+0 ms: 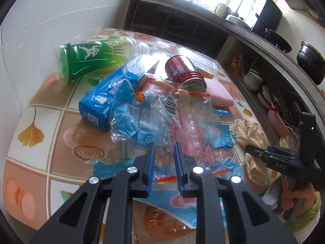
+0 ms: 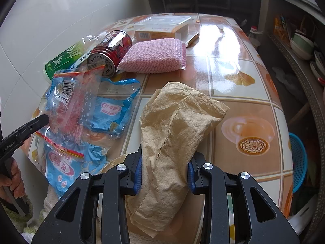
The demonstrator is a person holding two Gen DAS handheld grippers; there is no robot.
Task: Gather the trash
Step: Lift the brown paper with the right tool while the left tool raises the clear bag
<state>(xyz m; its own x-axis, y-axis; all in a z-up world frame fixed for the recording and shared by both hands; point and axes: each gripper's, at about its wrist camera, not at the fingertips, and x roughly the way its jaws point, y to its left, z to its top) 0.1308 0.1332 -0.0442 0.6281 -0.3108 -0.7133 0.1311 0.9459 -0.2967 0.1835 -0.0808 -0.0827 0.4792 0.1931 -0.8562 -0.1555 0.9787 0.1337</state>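
Trash lies on a tiled-pattern table (image 2: 233, 77). My left gripper (image 1: 164, 145) is open, its jaws low over crumpled clear and blue plastic wrappers (image 1: 162, 122), holding nothing. Behind them lie a blue carton (image 1: 105, 103), a green bottle (image 1: 89, 59) and a red can (image 1: 183, 71), all on their sides. My right gripper (image 2: 165, 159) is shut on a crumpled tan paper napkin (image 2: 174, 126), which sticks out forward between its blue pads. The napkin also shows in the left wrist view (image 1: 251, 140), with the right gripper (image 1: 272, 154) on it.
A pink sponge (image 2: 156, 56) lies beyond the can, with a clear lidded box (image 2: 162, 27) behind it. A white tiled wall (image 1: 50, 10) borders the table's left. Dark shelves with bowls and pots (image 1: 254, 79) stand right. A blue basket (image 2: 298, 162) sits below the table edge.
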